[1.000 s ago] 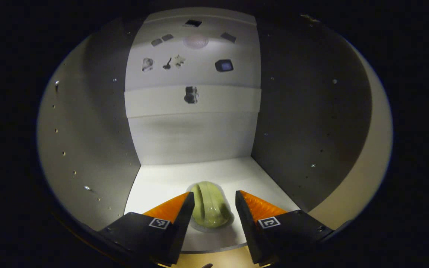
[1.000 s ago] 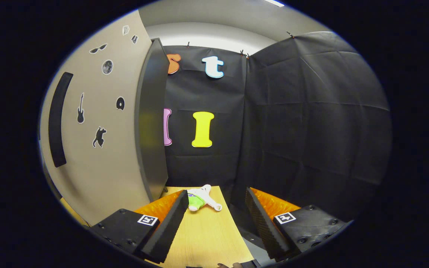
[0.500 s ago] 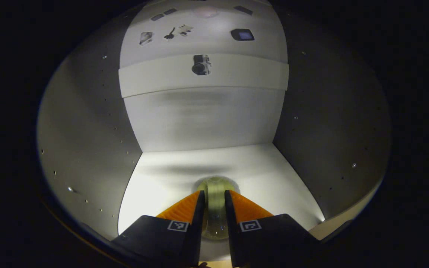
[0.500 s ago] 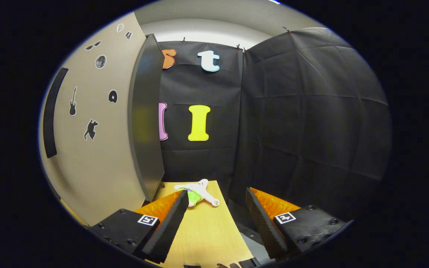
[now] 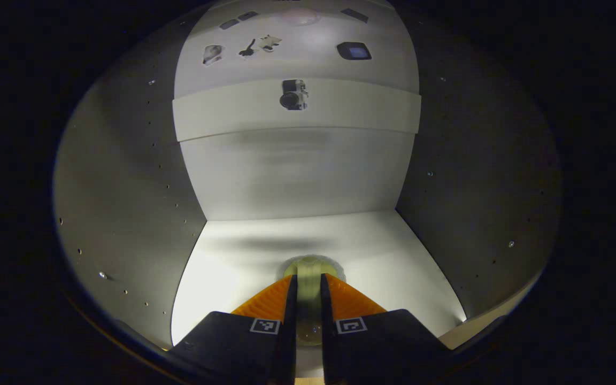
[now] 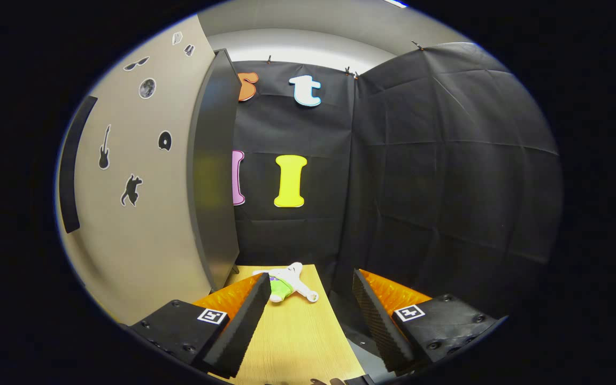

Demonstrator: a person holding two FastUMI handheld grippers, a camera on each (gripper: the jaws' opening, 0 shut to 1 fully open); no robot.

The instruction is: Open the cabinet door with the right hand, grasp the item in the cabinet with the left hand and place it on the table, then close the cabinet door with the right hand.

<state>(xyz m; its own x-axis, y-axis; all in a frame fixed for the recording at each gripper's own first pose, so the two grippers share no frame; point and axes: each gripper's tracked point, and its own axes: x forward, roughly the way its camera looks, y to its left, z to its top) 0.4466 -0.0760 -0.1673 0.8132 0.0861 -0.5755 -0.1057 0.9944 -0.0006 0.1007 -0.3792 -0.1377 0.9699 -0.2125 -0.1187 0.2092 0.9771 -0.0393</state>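
The tall beige cabinet door with black stickers stands swung wide, so the opening step looks done. Inside the pale, bare-walled cabinet, the left gripper reaches low over the white cabinet floor, and its two fingers are drawn in close on either side of the small pale-green glossy rounded item. They appear to pinch it, though the light in there is dim and I can't be sure how firmly both sides bear on it. The item sits on the floor near the front edge, not yet lifted as far as I can judge.

The right gripper hangs out over the light wooden table beside the door, its fingers spread well apart and holding nothing. A small white and green plush toy lies on the table by the black cloth.

Still to come, by my reckoning: lifting the green item out, setting it on the table, then shutting the door.
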